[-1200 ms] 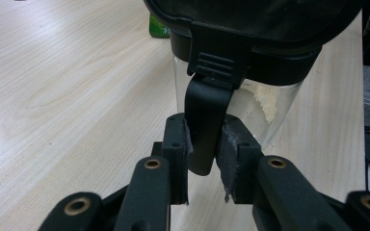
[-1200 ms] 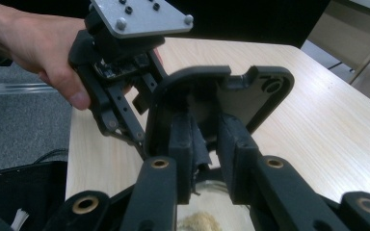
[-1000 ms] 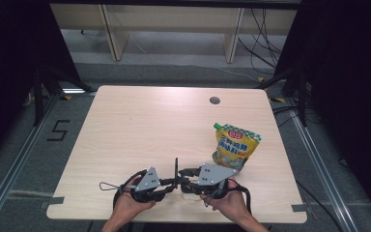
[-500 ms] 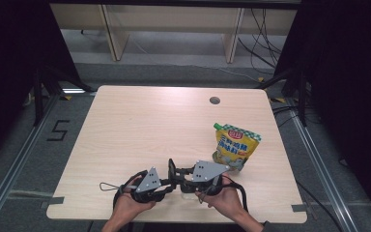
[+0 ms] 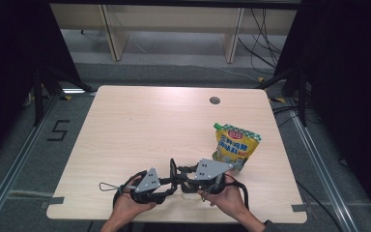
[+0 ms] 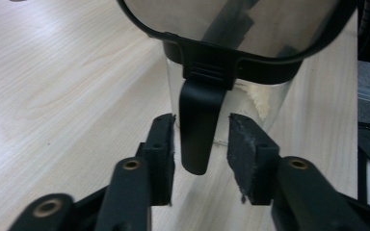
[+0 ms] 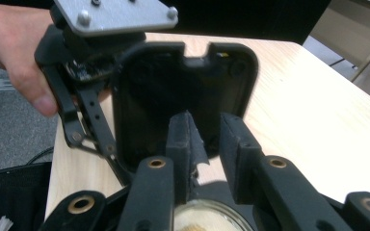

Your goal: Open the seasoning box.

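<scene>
Clear round container (image 6: 265, 103) with a black-rimmed, smoke-tinted hinged lid (image 6: 231, 19). It stands on the pale wooden tabletop (image 5: 149, 125) at the near edge, between the two grippers.

Lid: swung up from the mouth. Its black latch tab (image 6: 200, 144) hangs free down the front.

Left gripper (image 6: 201, 122): jaws apart, one on each side of the latch tab, neither pad pressing on it. They have just been opening, so the tab appears to be newly released with the lid unlatched.

Right gripper (image 7: 207, 120): reaches over the open mouth toward the raised lid. Its jaws are drawn close with a narrow gap between them. It is probably steadying the container while the other hand works the latch, but whether the pads nip anything cannot be told.

Contents: pale material in the bottom, kind unclear.

Also present: yellow-and-green spouted stand-up pouch (image 5: 235, 145), just beyond the right gripper, probably the refill supply.

Change since a second ago: the lid then rose as a thin upright blade between the grippers; it now sits lower and shows as a rounded loop. Both hands and the pouch keep their places.
</scene>
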{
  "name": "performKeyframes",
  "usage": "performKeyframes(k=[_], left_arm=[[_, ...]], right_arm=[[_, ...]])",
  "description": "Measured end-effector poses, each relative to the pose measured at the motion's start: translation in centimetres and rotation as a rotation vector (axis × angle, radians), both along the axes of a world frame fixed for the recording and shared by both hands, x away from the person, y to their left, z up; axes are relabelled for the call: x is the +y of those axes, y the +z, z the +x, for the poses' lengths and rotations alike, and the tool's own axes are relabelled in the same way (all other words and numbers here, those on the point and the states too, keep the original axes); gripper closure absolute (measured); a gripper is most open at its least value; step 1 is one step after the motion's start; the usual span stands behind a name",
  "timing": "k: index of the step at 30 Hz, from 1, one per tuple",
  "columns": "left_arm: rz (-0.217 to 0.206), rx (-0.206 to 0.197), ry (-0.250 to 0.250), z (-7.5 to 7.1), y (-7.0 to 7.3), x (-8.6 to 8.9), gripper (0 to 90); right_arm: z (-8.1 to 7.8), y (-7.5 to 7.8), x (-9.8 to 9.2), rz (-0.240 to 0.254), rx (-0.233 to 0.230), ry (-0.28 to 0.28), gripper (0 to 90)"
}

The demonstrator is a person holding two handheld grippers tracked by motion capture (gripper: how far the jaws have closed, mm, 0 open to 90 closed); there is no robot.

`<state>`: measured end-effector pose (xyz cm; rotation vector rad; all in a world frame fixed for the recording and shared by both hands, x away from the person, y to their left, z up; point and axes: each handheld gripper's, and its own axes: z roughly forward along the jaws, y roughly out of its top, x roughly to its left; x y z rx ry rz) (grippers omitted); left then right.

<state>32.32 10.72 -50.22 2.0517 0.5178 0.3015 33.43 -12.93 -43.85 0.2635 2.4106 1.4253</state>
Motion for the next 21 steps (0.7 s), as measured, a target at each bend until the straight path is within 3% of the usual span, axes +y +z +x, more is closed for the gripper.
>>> performKeyframes(k=[3, 7, 9, 12, 13, 16, 18, 21], left_arm=[[0.003, -0.005, 0.005, 0.0, 0.1, 0.4, 56.2], [-0.007, 0.017, 0.038, -0.2, 0.1, 0.7, 52.9], [-0.004, 0.011, 0.02, -0.4, 0.3, 0.8, 52.7], [0.004, 0.016, 0.034, -0.9, 0.2, 1.1, 49.2], [-0.009, 0.024, 0.036, -1.2, 0.1, 1.2, 48.3], [0.021, 0.015, 0.027, -1.8, 0.3, 1.9, 46.7], [-0.003, 0.025, 0.048, -2.4, 0.4, 2.2, 45.4], [-0.005, 0.025, 0.051, -3.0, 0.5, 2.6, 44.3]], right_arm=[[0.1, 0.0, -0.8, 0.004, 0.001, -0.012, 75.4], [-0.1, 0.1, -2.4, 0.016, 0.011, -0.03, 78.1], [0.0, 0.1, -2.8, 0.023, 0.01, -0.032, 78.1], [0.0, 0.2, -3.8, 0.032, 0.015, -0.047, 78.6], [0.1, 0.3, -4.5, 0.036, -0.003, -0.05, 79.2], [-0.1, 0.3, -5.4, 0.042, 0.019, -0.074, 80.8], [-0.1, 0.3, -6.2, 0.049, 0.018, -0.081, 81.6], [-0.4, 0.2, -7.8, 0.054, 0.016, -0.111, 81.9]])
